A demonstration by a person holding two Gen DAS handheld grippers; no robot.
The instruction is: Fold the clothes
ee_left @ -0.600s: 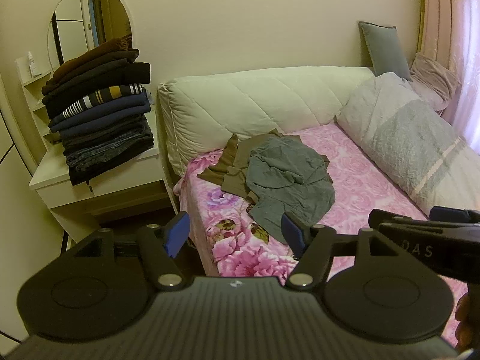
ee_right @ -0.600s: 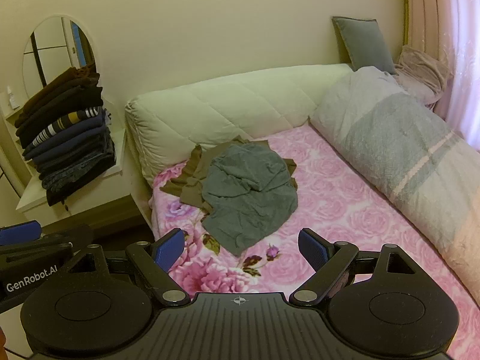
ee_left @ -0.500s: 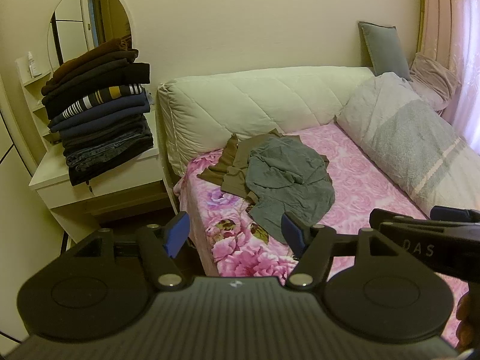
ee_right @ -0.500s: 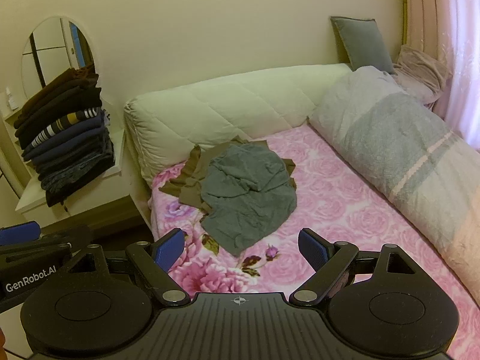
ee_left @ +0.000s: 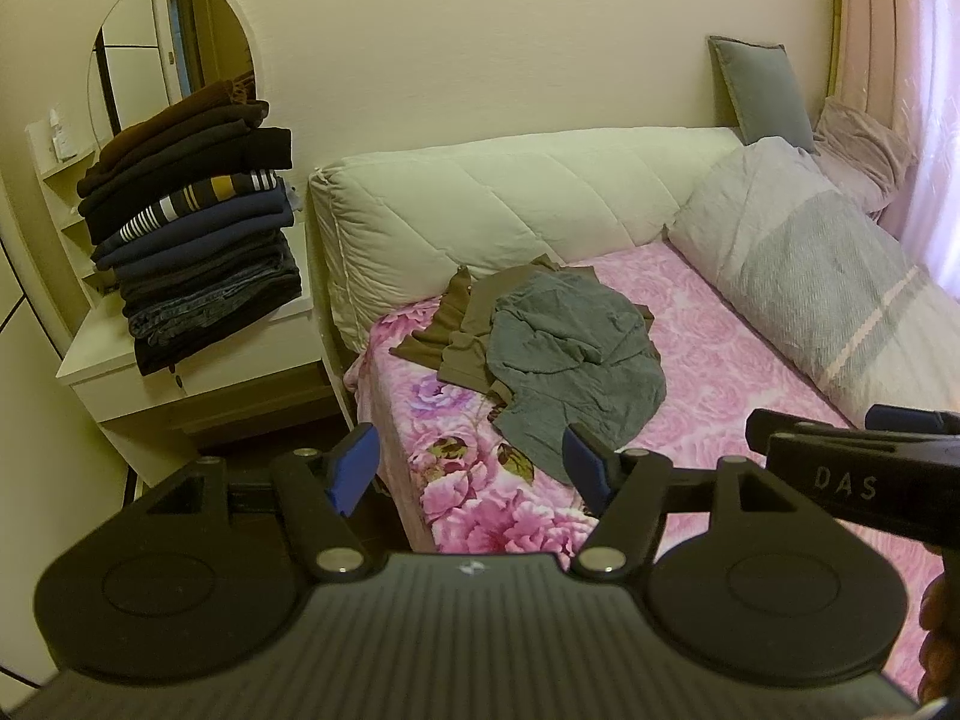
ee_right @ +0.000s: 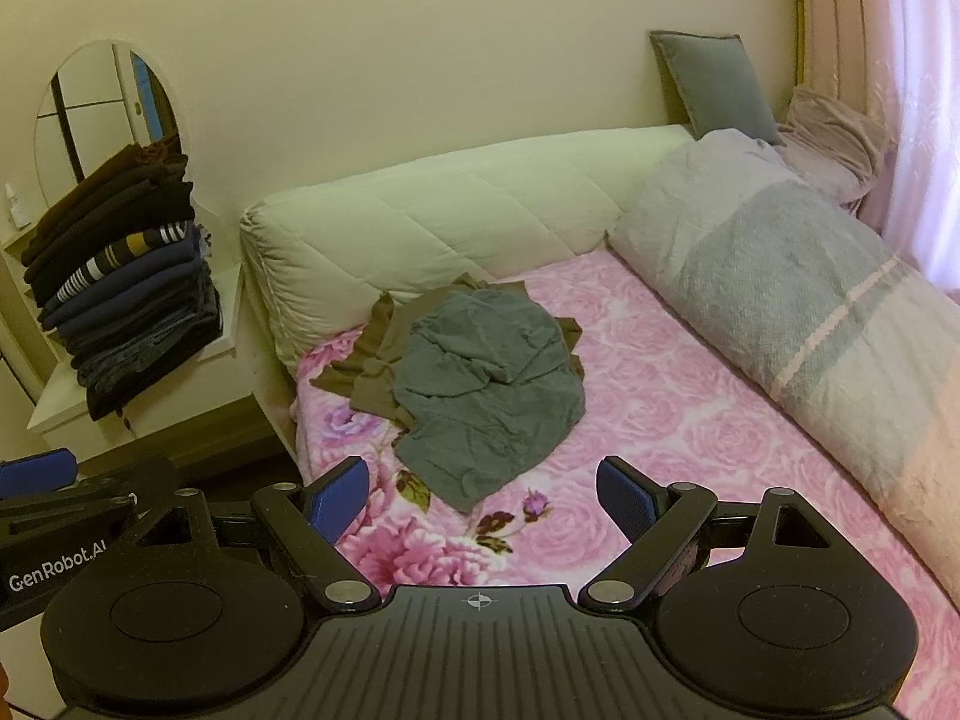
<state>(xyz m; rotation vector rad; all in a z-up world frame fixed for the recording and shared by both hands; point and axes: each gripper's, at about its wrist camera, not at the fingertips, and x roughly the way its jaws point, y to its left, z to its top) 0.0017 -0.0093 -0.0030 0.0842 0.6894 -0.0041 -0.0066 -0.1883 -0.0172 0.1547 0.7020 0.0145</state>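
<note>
A crumpled grey garment lies on a crumpled brown garment on the pink flowered bed, near the headboard. My left gripper is open and empty, held above the bed's near corner, short of the clothes. My right gripper is open and empty, held above the bed in front of the clothes. Each gripper shows at the edge of the other's view.
A tall stack of folded dark clothes sits on a white bedside dresser with an oval mirror. A quilted headboard, a rolled grey duvet, pillows and a curtain border the bed.
The right wrist view has shifted very slightly. Both grippers stay open and the clothes have not moved.
</note>
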